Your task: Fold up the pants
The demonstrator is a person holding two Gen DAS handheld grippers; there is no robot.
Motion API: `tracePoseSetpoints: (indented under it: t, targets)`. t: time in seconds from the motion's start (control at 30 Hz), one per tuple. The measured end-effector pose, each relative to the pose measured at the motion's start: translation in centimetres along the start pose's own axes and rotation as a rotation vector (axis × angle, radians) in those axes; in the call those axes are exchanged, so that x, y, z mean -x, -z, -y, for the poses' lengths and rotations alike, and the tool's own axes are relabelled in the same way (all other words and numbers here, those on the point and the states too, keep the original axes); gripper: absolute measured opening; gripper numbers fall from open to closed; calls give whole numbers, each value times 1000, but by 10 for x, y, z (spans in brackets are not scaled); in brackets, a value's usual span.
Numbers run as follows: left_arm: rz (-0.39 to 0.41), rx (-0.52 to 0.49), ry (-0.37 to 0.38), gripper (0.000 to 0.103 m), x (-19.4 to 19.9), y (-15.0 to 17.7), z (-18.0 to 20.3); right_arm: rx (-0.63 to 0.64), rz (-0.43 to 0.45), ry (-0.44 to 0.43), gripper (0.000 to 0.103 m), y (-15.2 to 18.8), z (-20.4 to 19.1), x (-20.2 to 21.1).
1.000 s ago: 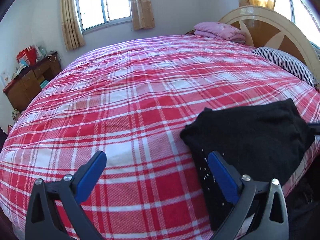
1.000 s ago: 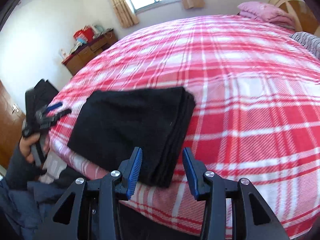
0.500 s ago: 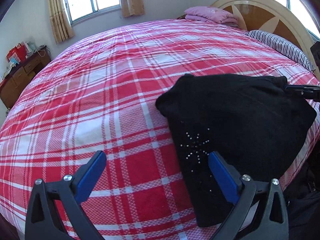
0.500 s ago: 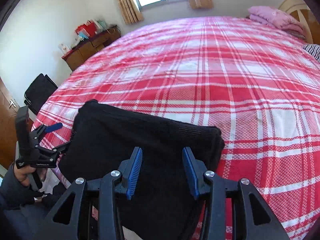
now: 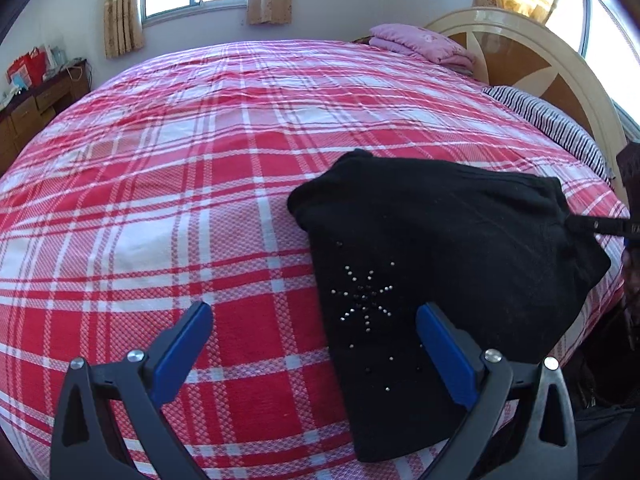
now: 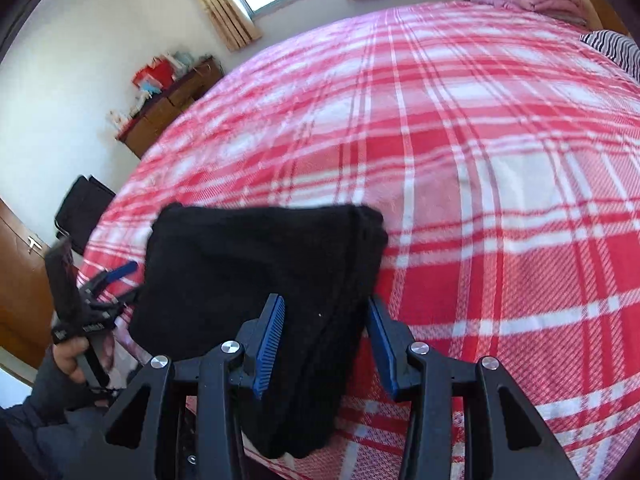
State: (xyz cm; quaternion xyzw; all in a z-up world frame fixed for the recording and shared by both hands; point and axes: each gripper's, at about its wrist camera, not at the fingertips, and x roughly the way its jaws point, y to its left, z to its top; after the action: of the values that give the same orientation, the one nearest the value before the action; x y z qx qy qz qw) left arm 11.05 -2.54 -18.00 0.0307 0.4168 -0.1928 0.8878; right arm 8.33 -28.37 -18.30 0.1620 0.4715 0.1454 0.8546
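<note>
At the lower middle of the right wrist view, the folded black pants [image 6: 256, 280], soft, limp knit, lie on the plaid bed [image 6: 500, 160] near its edge, their thick folded edge, the best hold, between the half-open, unclamped right gripper [image 6: 326, 344], the left gripper [image 5: 316, 352] wide open and empty.

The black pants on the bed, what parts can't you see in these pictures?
- Black pants, right wrist view: near end hidden behind the right gripper.
- Left wrist view: whether the right gripper's tips pinch the pants; the picture's right edge cuts them off.
- Both views: the layers underneath, covered by the top fold.
- Dresser clutter: too small.
</note>
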Motion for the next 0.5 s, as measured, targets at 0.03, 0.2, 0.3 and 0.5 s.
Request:
tracePoseSetpoints:
  t: [0.03,0.2,0.3,0.5]
  targets:
    - [1,5,3,103,0,0,0,-11,0,-4,47,0,1,-2]
    - [17,20,16,103,-5,0,1,-45,23,-29,53,3,3,-8]
    - [31,19,18,103,-2,-1,3,-51,35,-37,53,4,4,-8]
    - [24,39,76,103,-5,-1,-4,-51,31,-45,53,3,6,-9]
